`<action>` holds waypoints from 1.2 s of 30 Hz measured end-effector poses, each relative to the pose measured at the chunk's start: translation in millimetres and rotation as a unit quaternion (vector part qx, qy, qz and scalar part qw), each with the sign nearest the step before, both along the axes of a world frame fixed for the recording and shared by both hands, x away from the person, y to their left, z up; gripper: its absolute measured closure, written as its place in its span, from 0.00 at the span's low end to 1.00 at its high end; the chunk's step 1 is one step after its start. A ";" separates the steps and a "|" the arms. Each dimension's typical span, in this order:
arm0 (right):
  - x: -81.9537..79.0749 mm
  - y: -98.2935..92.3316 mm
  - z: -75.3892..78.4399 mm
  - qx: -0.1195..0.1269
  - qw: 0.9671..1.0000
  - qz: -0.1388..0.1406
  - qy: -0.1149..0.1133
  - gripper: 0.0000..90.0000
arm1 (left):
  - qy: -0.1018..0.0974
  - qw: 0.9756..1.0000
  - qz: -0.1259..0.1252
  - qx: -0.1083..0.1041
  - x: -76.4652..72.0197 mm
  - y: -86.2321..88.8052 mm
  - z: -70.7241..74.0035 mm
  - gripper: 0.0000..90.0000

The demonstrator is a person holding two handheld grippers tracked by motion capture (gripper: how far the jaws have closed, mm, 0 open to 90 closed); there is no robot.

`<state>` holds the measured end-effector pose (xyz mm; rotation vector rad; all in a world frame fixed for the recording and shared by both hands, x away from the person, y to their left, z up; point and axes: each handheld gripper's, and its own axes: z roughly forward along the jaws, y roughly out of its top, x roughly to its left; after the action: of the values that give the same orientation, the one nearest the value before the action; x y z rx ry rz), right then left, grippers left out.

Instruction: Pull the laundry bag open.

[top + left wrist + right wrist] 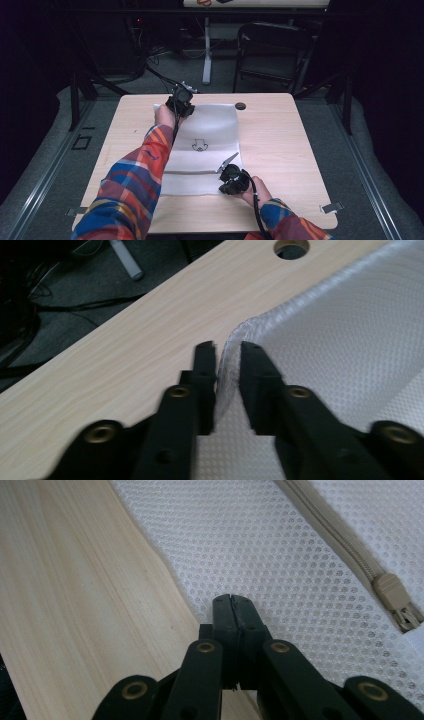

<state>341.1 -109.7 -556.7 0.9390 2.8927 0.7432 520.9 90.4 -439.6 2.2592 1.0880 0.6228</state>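
Left gripper view: a raised fold of the white mesh bag [350, 355] stands between the slightly parted jaws of the left gripper [229, 347], unpinched. The bag is spread on the table [280, 135]. Its near edge is pinched by the right gripper [234, 600], jaws pressed together.
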 end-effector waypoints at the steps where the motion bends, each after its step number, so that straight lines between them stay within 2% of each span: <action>1: -0.1 0.0 0.1 0.000 1.000 -0.001 -0.001 0.98 | 0.000 1.000 0.008 0.000 1.7 0.3 1.0 0.69; 3: 0.1 -0.2 1.1 -0.009 1.000 0.004 -0.003 0.95 | 0.001 1.000 0.013 -0.009 3.3 1.7 3.8 0.51; 5: 0.4 0.1 2.6 -0.015 1.000 0.005 -0.006 0.92 | -0.005 1.000 0.019 -0.011 1.9 3.5 6.3 0.40; 7: 1.0 -0.3 3.5 -0.003 1.000 0.000 -0.002 0.84 | -0.001 1.000 0.020 -0.024 -1.0 6.1 7.1 0.32; 8: 2.3 -1.2 6.3 -0.011 1.000 0.002 -0.002 0.81 | 0.007 0.999 0.012 -0.030 -3.2 7.9 6.8 0.28; 9: 1.3 -1.5 4.6 0.028 0.999 -0.019 0.000 0.74 | 0.011 0.999 0.008 -0.031 -4.8 9.0 6.3 0.22; 11: 4.5 -5.4 12.9 0.004 1.000 -0.012 -0.005 0.65 | 0.019 0.999 -0.004 -0.038 -11.0 11.5 3.9 0.20; 13: 5.5 -10.3 18.5 0.016 1.000 -0.024 -0.007 0.52 | 0.029 0.999 -0.014 -0.041 -17.9 14.1 0.0 0.18; 14: 5.4 -12.7 18.7 0.037 0.999 -0.036 -0.005 0.44 | 0.031 0.998 -0.019 -0.041 -21.7 15.8 -2.2 0.17; 16: 7.2 -20.8 27.4 0.022 0.999 -0.035 -0.006 0.31 | 0.042 0.998 -0.028 -0.047 -29.5 19.5 -7.0 0.16; 17: 7.0 -24.3 28.6 0.032 0.999 -0.044 -0.009 0.25 | 0.046 0.997 -0.031 -0.049 -33.5 21.2 -9.8 0.15; 18: 7.7 -28.7 31.7 0.026 0.999 -0.045 -0.014 0.20 | 0.052 0.997 -0.038 -0.045 -37.4 22.7 -12.8 0.14; 19: 8.3 -33.0 33.3 0.036 0.998 -0.050 -0.013 0.18 | 0.057 0.996 -0.040 -0.048 -41.9 24.2 -15.8 0.13; 22: 11.0 -43.9 36.7 0.040 0.997 -0.063 -0.014 0.13 | 0.071 0.995 -0.050 -0.051 -54.3 29.7 -25.4 0.11; 27: 14.7 -55.1 39.1 0.033 0.996 -0.074 -0.022 0.09 | 0.082 0.993 -0.060 -0.052 -77.1 37.8 -38.4 0.08; 32: 17.2 -62.3 40.9 0.034 0.996 -0.078 -0.022 0.09 | 0.094 0.991 -0.063 -0.065 -98.9 46.5 -50.8 0.07; 36: 17.9 -69.5 40.2 0.039 0.995 -0.089 -0.024 0.10 | 0.101 0.990 -0.064 -0.072 -109.8 51.3 -59.5 0.06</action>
<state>359.0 -179.2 -516.6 1.1518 2.7116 0.8574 411.0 141.8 -499.1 2.2803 1.0366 0.2583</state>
